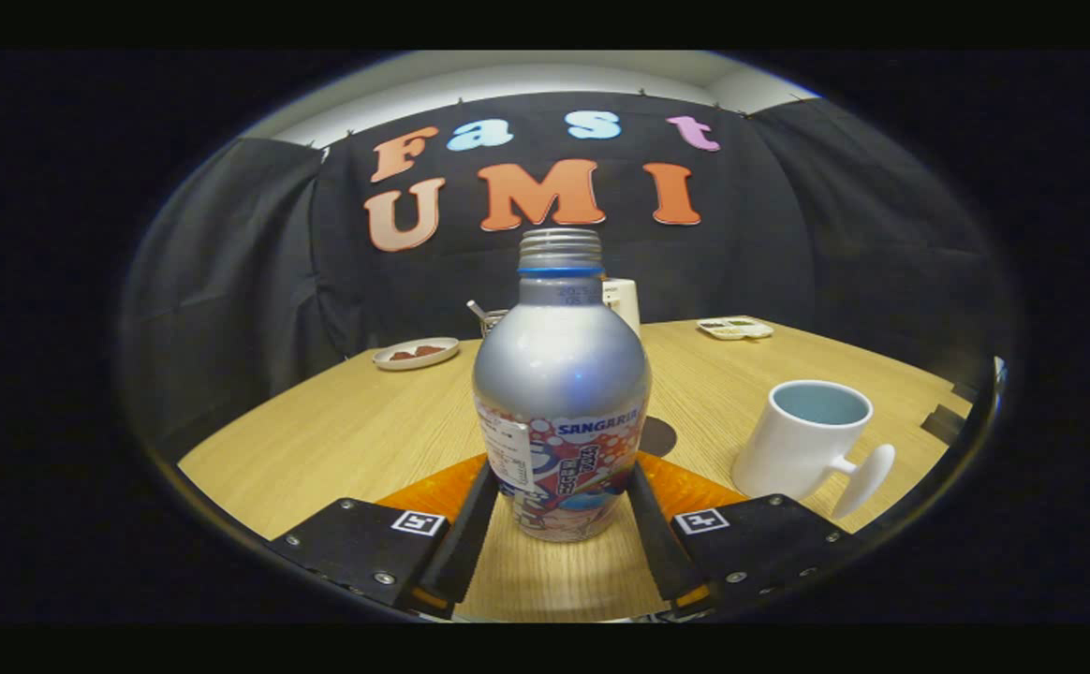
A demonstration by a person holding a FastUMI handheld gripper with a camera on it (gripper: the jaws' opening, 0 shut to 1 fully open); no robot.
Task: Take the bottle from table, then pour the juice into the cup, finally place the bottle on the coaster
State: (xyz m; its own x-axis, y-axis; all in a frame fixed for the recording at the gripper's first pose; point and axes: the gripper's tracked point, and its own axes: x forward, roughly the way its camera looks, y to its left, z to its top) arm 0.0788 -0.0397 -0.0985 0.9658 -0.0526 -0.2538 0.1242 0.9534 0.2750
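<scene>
Flanking the bottle (561, 393) at its lower body, the two fingers (466, 534) of the hand-held gripper (559, 538) are sitting close against the label on either side; whether they are already pressing on it or only bracketing it is something I cannot tell. The bottle is standing upright on the tabletop (339, 431), uncapped, its threaded neck bare. An orange coaster (695, 487) is lying under the fingers to either side of the bottle, though whether the bottle's base is on it I cannot say. Just to the right, a white cup (807, 440) is standing upright with its handle turned toward the camera. Behind the bottle a small dark disc (659, 436) is lying on the wood. Farther back, a plate (416, 353), a jar with a spoon (489, 318), a pale container (624, 300) and a small tray (735, 328) are resting near the far edge. With the mouth open, a low grip on a smooth, rounded body is risking a slip or a tip during the lift, and juice could be spilling before reaching the cup.
</scene>
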